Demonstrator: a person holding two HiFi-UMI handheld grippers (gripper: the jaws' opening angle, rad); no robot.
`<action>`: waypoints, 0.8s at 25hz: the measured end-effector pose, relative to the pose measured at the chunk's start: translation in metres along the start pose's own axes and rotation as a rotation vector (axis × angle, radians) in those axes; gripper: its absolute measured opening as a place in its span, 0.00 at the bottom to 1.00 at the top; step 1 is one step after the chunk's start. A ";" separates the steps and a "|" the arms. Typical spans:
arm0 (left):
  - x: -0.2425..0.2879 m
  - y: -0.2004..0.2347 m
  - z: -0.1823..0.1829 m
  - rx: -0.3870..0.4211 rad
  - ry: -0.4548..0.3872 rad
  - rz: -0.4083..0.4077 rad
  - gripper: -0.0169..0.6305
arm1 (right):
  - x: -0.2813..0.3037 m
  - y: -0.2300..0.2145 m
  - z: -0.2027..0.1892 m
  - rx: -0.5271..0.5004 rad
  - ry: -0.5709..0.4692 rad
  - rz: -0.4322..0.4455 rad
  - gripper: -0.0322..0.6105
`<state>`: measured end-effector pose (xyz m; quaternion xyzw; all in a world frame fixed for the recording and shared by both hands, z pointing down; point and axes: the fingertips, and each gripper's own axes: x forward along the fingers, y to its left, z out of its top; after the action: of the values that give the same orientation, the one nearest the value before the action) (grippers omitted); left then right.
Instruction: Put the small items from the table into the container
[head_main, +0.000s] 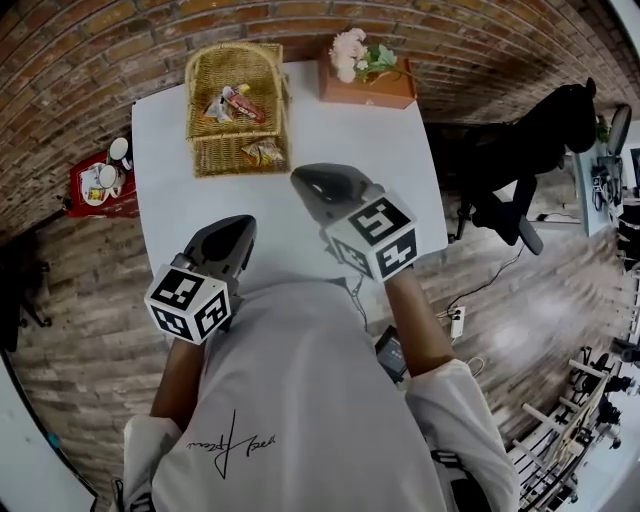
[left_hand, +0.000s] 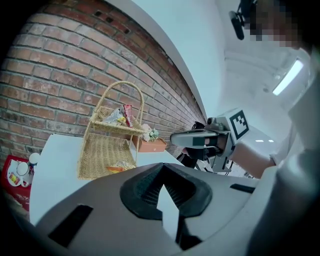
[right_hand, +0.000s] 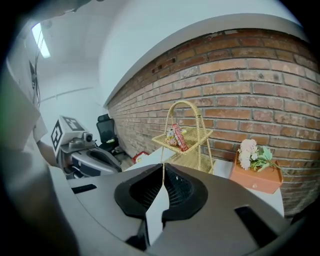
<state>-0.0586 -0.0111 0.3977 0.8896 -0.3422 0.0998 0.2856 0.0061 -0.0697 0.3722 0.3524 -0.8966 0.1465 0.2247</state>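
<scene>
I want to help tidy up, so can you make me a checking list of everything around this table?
Surface: white table, no loose items seen.
Job's things: basket at far edge, snack packets on both shelves.
Clutter: orange flower box beside the basket.
Grippers: left gripper shut, empty; right gripper shut, empty.
Cables: corded power strip on the floor.
Surroundings: brick wall, black chair, red stool holding cups.

Grey left tool (head_main: 241, 224), right tool (head_main: 299, 178), white T-shirt (head_main: 300, 400)
</scene>
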 end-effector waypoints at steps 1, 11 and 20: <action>0.000 0.000 0.001 0.000 -0.002 0.000 0.04 | -0.002 0.001 -0.001 0.010 -0.007 0.001 0.09; 0.001 -0.005 0.004 0.006 -0.014 -0.004 0.04 | -0.024 0.005 0.000 0.101 -0.088 0.041 0.08; 0.000 -0.009 0.003 0.011 -0.010 -0.009 0.04 | -0.032 0.007 0.003 0.086 -0.097 0.058 0.08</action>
<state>-0.0522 -0.0071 0.3915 0.8931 -0.3392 0.0959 0.2795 0.0210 -0.0480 0.3524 0.3424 -0.9090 0.1741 0.1616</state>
